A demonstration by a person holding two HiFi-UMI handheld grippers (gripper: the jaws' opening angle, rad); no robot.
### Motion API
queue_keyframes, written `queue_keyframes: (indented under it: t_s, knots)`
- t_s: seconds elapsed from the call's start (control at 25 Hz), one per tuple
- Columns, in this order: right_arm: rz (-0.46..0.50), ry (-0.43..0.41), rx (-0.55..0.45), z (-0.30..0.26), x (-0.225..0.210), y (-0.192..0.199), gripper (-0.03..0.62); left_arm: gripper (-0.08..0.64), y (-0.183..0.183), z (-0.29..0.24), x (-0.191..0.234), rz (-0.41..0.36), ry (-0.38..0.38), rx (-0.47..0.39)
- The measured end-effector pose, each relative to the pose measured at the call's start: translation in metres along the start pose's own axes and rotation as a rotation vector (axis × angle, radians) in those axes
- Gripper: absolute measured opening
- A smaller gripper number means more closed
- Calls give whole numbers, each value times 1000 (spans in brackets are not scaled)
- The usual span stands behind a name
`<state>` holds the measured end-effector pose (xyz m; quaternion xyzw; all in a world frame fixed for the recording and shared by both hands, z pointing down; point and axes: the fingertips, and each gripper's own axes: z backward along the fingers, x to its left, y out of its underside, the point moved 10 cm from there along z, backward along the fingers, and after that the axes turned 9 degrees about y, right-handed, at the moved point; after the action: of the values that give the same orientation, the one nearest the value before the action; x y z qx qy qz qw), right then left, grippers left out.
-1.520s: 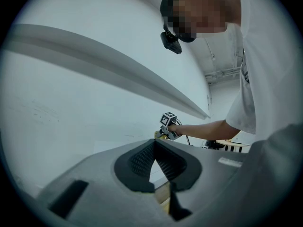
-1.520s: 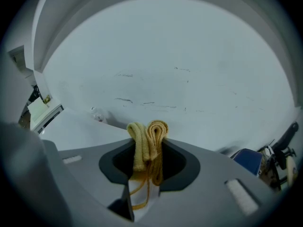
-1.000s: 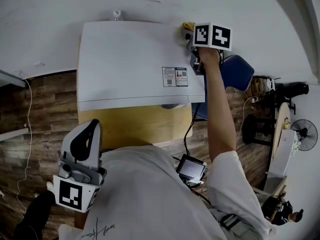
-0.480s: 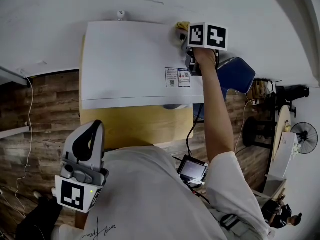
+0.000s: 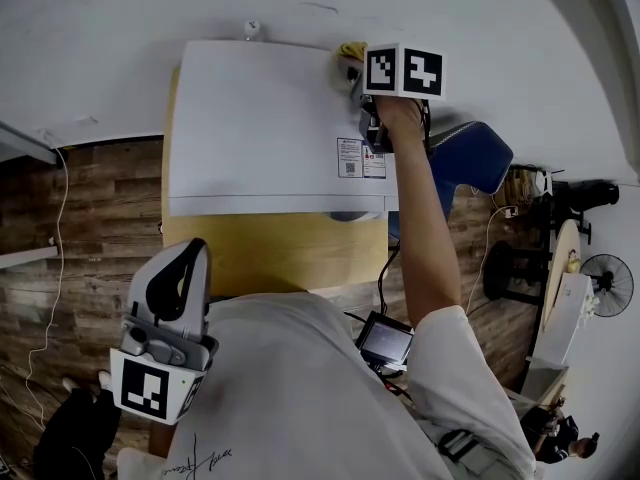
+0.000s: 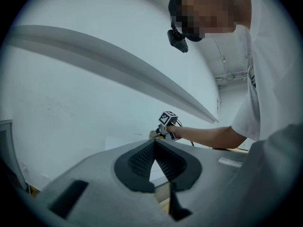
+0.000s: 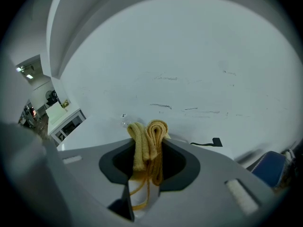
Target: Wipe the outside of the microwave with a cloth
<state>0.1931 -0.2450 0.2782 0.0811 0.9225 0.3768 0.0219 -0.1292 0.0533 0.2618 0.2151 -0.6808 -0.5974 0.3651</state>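
- Two grippers, one job: right gripper [image 5: 358, 66] clenched on the folded yellow cloth [image 7: 149, 141], wad pinched between both jaws, loops poking out past the tips; left gripper [image 5: 172, 286] closed on nothing, parked low by the torso, well away from the work.
- Cloth at the far right corner of the microwave [image 5: 265, 118] top, close to the wall [image 5: 120, 28]; pressed onto the panel or just above it, hard to say from these views.
- For a good pass: press the protruding cloth flat on the panel, not the jaw tips, to avoid scraping the finish with hard plastic.
- Sweep in long overlapping strokes from back edge to front, then work across toward the left side; by the look of things, most of the top, plus sides and door, not yet covered.
- Ease off over the sticker labels [image 5: 360, 156] near the right edge; likely to lift or snag at a corner.
- Mind the tight gap at the back: wall and a small fitting [image 5: 253, 29] just behind the casing.
- Surface: smooth, plain white casing on a pale wooden table [image 5: 280, 253].
- Room: wood-plank floor [image 5: 80, 218], blue chair [image 5: 475, 148] just right of the table, dark cable [image 5: 383, 258] hanging by the table's right side, standing fan [image 5: 610, 268] far off to the right.
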Motion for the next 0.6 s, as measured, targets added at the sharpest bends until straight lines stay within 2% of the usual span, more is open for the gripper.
queue_keyframes:
  t_s: [0.6]
  knots:
    - [40, -90, -8, -11, 51, -10, 120, -9, 0, 1, 3, 4, -7, -6]
